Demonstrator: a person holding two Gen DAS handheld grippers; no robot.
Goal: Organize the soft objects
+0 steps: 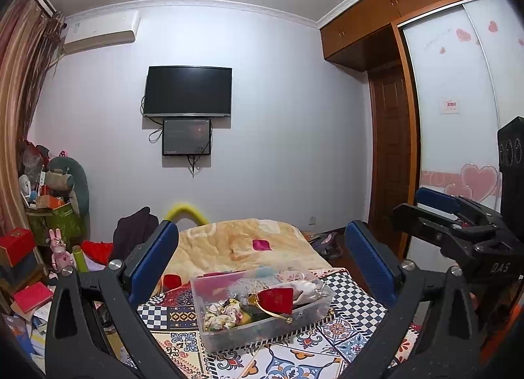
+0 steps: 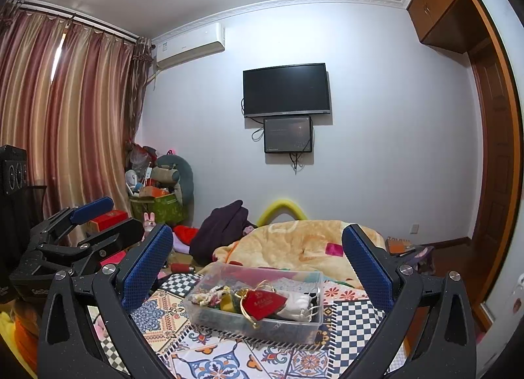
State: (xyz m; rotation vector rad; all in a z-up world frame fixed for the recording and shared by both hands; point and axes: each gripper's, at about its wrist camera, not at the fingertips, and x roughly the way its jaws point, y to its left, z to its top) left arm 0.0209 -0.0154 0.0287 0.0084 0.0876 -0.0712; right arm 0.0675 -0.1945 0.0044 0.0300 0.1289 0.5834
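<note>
A clear plastic box (image 1: 209,333) (image 2: 304,330) stands on the patterned bedspread. It holds a red drawstring pouch (image 1: 276,297) (image 2: 263,303), a floral scrunchie (image 1: 222,313) (image 2: 208,295) and a white cloth item (image 1: 306,289) (image 2: 299,305). My left gripper (image 1: 262,248) is open and empty, raised above and before the box. My right gripper (image 2: 258,248) is open and empty, likewise above the box. The right gripper also shows at the right in the left wrist view (image 1: 435,208), and the left gripper at the left in the right wrist view (image 2: 98,221).
A yellow blanket (image 1: 229,241) (image 2: 294,244) with a pink cloth piece (image 1: 261,244) (image 2: 334,248) lies beyond the box. Dark clothes (image 2: 222,231), a plush toy and cluttered boxes (image 2: 157,195) fill the far left corner. A wardrobe (image 1: 458,117) stands at the right.
</note>
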